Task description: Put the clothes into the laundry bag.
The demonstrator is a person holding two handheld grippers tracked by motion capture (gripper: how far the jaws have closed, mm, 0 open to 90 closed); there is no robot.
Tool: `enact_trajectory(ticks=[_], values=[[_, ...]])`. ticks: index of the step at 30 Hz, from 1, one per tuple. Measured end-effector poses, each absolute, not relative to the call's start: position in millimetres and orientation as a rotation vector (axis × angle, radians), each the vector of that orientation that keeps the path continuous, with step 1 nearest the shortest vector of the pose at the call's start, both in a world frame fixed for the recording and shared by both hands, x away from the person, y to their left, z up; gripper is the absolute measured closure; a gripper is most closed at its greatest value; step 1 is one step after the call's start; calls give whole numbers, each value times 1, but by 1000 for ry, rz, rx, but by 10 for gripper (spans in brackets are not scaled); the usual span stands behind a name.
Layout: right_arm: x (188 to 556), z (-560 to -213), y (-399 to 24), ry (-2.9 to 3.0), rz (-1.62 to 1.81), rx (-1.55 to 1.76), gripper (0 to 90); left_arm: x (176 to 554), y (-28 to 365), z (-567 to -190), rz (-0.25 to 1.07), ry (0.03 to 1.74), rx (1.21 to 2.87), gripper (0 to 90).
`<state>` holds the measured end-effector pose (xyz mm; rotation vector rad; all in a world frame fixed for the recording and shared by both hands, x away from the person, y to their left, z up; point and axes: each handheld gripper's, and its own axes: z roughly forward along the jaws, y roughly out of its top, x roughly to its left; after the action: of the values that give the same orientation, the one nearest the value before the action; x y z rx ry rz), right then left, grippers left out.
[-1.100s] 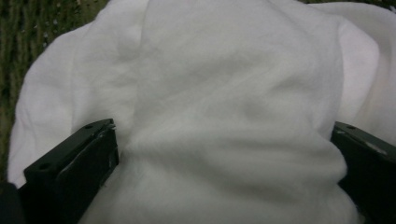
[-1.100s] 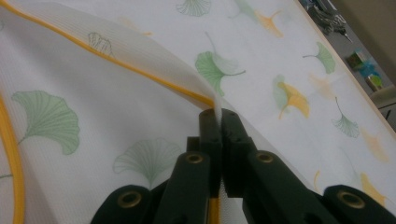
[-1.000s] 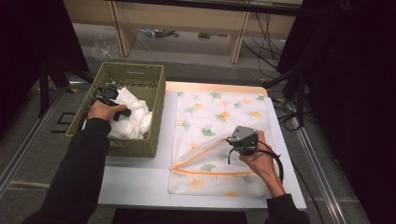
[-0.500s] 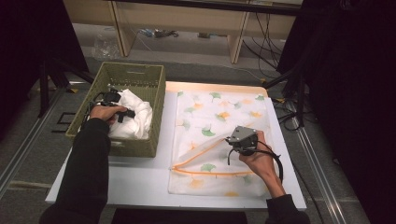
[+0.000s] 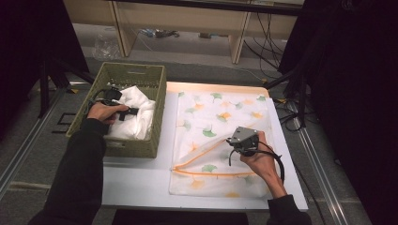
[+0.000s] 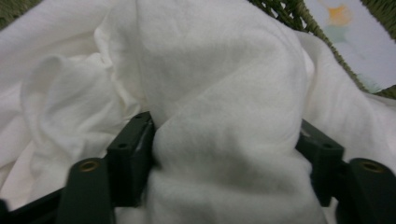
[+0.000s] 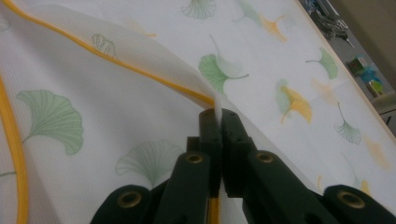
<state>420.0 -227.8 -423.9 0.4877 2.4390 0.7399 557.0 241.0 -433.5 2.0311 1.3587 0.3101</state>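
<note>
- The left gripper (image 5: pixel 123 112) sits inside the olive-green woven plastic basket (image 5: pixel 155 84), its black jaws pointing toward the basket's wall on the mesh bag's side.
- In the left gripper view, a thick fold of the crumpled white cotton cloth (image 6: pixel 224 154) bulges between the jaws of that gripper (image 6: pixel 224 158), touching the inner face of each. The jaws have just been opening a little after closing, yet the cloth is still caught between them, so they grasp the cloth on a wide hold.
- More of the white cloth (image 5: pixel 136 117) lies heaped under and ahead of these jaws, filling the basket's near half.
- The right gripper (image 5: pixel 233 142) rests over the white mesh laundry bag printed with green and orange ginkgo leaves (image 5: pixel 220 112), which lies flat on the white table (image 5: pixel 141 187) just beside the basket.
- In the right gripper view, the jaws of that gripper (image 7: pixel 218 122) are clenched tight on the bag's upper layer at its orange-trimmed opening edge (image 7: pixel 121 63), holding it lifted off the lower layer.
- The orange edge (image 5: pixel 206 150) runs away from these jaws toward the bag's basket-side corner; the lower layer's edge lies below it on the table.
- The two grippers are well apart, with the basket wall between them.
</note>
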Motion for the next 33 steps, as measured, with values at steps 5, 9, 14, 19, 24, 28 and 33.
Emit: enact_trajectory(ticks=[5, 9, 14, 19, 24, 28, 33], values=[[419, -424, -228, 2439, 739, 488, 897, 551, 222, -420, 292, 1355, 2179, 114], [420, -425, -227, 2443, 733, 478, 897, 548, 217, -428, 196, 1276, 2214, 0], [419, -425, -225, 2435, 727, 496, 896, 550, 205, -445, 383, 1245, 2363, 0], [417, -424, -226, 2431, 721, 491, 896, 556, 207, -448, 364, 1313, 2335, 0], [415, -424, -226, 2432, 725, 517, 897, 555, 210, -449, 290, 1318, 2310, 202], [416, -424, -225, 2432, 722, 512, 897, 555, 221, -445, 272, 1319, 2277, 347], [417, -424, -225, 2429, 727, 509, 897, 554, 219, -446, 295, 1361, 2240, 336]])
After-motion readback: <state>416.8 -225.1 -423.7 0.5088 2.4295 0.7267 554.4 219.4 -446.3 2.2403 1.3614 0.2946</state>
